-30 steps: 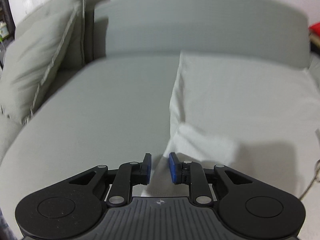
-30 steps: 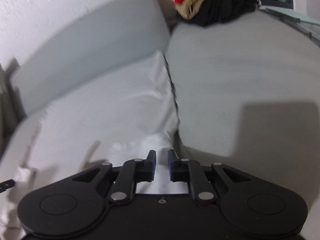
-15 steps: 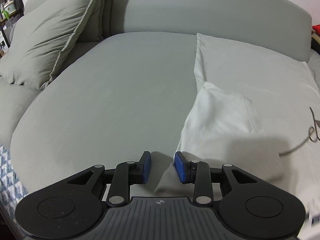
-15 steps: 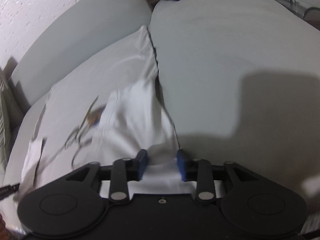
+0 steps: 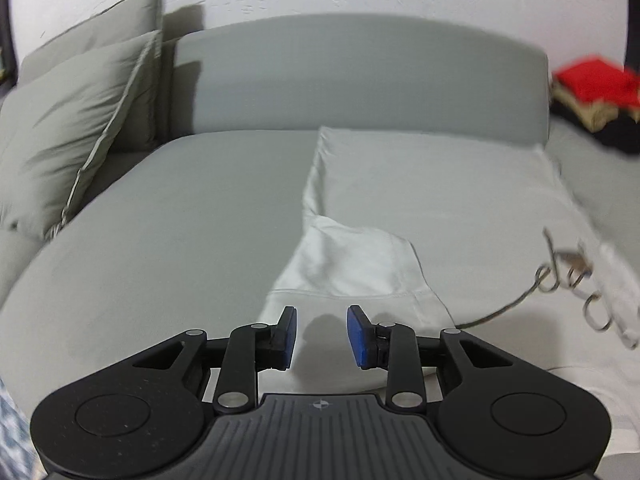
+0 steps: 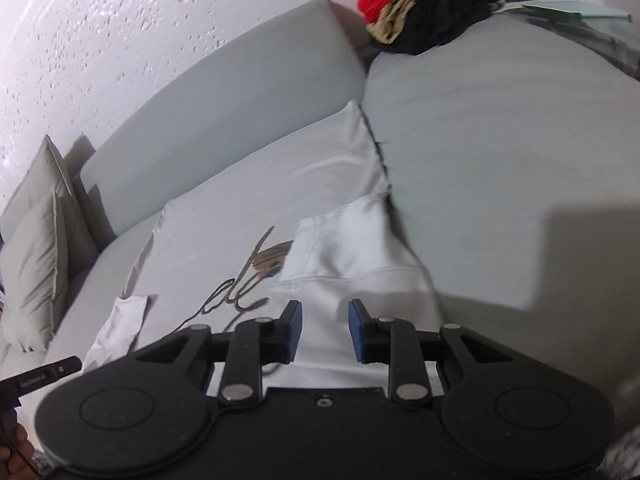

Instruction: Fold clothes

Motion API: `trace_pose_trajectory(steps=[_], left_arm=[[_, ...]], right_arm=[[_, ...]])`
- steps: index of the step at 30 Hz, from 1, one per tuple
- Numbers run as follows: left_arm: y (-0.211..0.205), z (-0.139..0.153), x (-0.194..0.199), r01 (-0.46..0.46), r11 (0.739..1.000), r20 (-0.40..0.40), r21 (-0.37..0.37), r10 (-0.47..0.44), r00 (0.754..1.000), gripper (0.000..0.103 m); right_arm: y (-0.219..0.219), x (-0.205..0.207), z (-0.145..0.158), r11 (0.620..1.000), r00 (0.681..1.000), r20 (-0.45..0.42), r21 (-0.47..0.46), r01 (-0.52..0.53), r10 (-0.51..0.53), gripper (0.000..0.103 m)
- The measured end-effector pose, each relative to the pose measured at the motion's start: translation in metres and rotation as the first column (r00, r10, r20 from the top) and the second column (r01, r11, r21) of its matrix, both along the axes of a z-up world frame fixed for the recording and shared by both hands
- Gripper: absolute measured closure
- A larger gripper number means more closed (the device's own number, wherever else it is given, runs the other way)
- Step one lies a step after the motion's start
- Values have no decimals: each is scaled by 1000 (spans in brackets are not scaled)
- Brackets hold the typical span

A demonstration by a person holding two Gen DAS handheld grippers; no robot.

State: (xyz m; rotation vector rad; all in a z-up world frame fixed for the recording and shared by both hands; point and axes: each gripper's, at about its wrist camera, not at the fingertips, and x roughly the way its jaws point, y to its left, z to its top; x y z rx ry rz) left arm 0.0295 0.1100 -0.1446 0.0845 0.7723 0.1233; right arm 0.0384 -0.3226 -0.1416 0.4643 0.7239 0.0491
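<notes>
A white T-shirt (image 6: 248, 200) is lying on the grey sofa (image 5: 160, 220), its cursive script print (image 6: 240, 288) unreadable. The left gripper (image 5: 320, 334) and the right gripper (image 6: 325, 330) are hovering over its folded sleeves, jaws spread, pinching nothing, the right's having just been closing.

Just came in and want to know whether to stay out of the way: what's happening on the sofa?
A person is folding a white T-shirt spread flat on the grey sofa, with a gripper in each hand. Both sleeves are already folded in over the body. The left gripper and right gripper are open over the near edge of the shirt, holding nothing; the right one's jaws have just been closing. A pile of red, tan and black clothes waits at the far end.
</notes>
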Motion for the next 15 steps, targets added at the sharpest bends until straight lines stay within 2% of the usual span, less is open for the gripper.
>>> trace_pose_trajectory(steps=[2,5,7,10,13,15], left_arm=[[-10,-15,8,18,999,-91,50,-13,996,67],[-24,-15,-3,73,988,-97,137,-61,993,67],[-21,-12,-17,107,987,-99,120,-95,991,67],[-9,-7,-42,127,989,-94,81,-120,988,66],[1,-1,-69,104,994,-52,45,-101,993,65],[4,2,-77,78,997,-33,19,-77,996,64]], right_arm=[[12,11,-9,999,999,-44,-52,-2,0,76],[25,14,-11,991,997,-74,-132,-20,10,76],[24,5,-7,987,995,-91,-156,-46,32,76],[10,-15,-3,991,992,-112,-107,-75,63,76],[-4,-41,-5,995,992,-113,-75,-65,56,76],[-11,-61,-5,999,995,-98,-40,-29,25,71]])
